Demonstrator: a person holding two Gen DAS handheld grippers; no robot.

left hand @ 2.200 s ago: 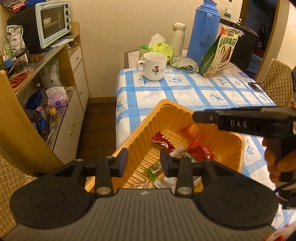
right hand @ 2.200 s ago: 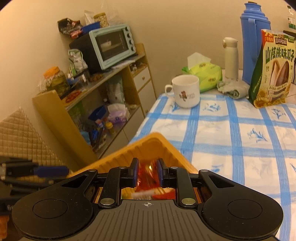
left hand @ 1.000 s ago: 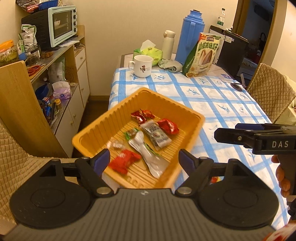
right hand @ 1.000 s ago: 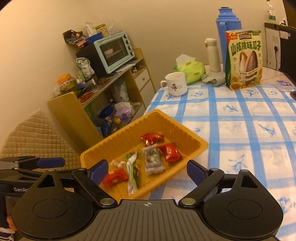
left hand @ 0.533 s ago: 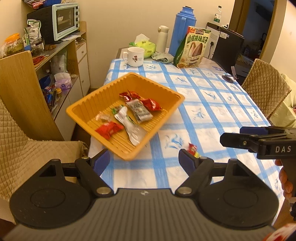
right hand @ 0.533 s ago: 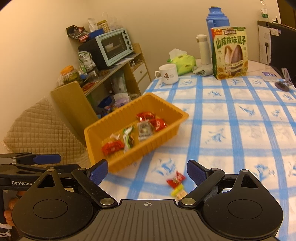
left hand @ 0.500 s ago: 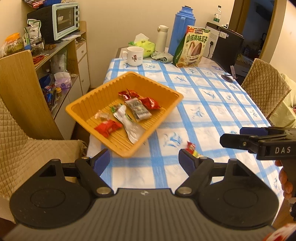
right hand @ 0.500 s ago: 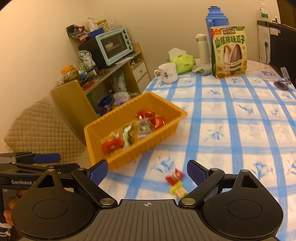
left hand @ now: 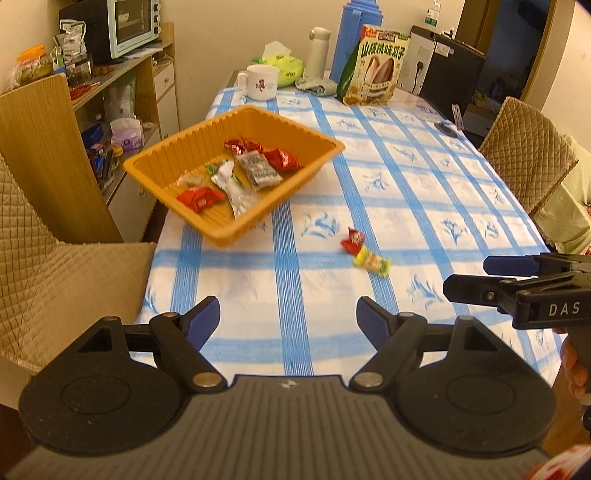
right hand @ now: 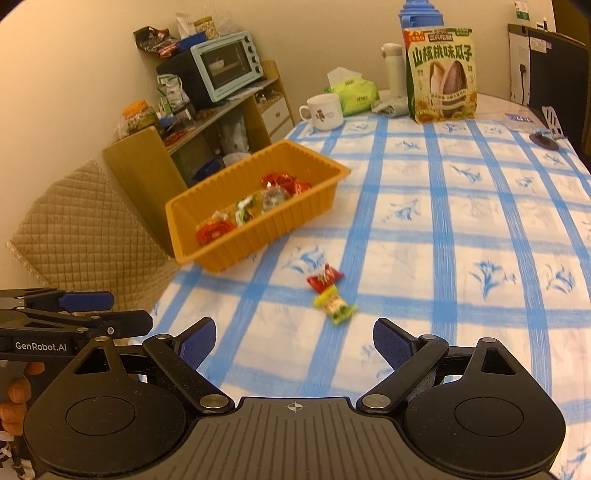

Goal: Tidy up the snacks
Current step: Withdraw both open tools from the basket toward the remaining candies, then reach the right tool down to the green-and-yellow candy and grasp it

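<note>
An orange tray sits at the table's left edge and holds several wrapped snacks, red, silver and green. A small red snack and a yellow-green snack lie loose on the blue-checked tablecloth, right of the tray. My left gripper is open and empty, low over the near end of the table. My right gripper is open and empty, just short of the two loose snacks.
At the table's far end stand a white mug, a green tissue pack, a white flask, a blue thermos and a sunflower seed bag. Quilted chairs flank the table. A shelf with a toaster oven stands at left.
Both grippers opened and pulled back from the tray toward the near end of the table. The two loose snacks came into view.
</note>
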